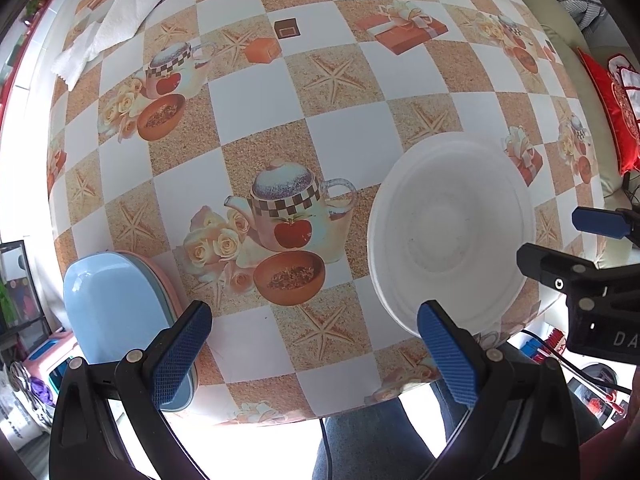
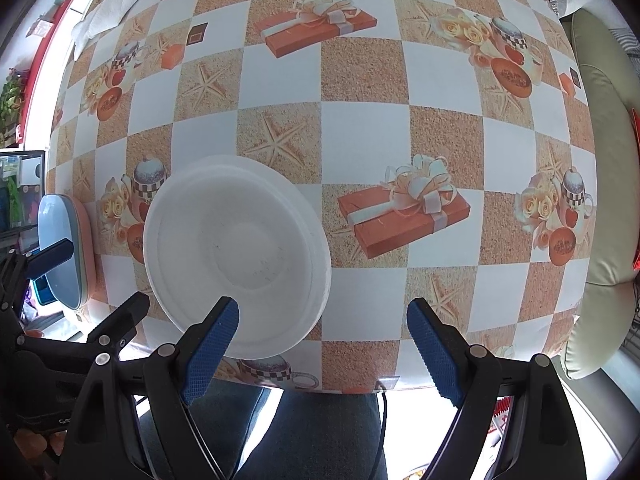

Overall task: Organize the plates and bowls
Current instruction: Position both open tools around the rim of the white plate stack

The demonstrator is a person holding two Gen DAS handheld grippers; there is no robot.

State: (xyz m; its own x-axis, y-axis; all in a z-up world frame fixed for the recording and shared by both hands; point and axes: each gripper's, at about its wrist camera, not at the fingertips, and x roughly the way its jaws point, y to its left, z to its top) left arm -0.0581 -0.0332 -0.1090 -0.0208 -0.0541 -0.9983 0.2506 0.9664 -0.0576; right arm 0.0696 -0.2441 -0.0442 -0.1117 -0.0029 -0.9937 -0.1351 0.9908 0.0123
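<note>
I hold two claws over a table (image 2: 364, 136) covered in a checkered cloth. My left gripper (image 1: 316, 356) and right gripper (image 2: 322, 346) both stand wide apart, gripping nothing. A stack of white plates (image 2: 236, 256) sits near the table's near edge. A blue dish nested on a pink one (image 1: 116, 304) sits at the near left corner.

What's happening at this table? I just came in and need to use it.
A person holds a two-finger gripper in each hand above the table. Both the left gripper and right gripper are open and empty. White plates sit stacked near the edge; blue and pink dishes are stacked leftward.
</note>
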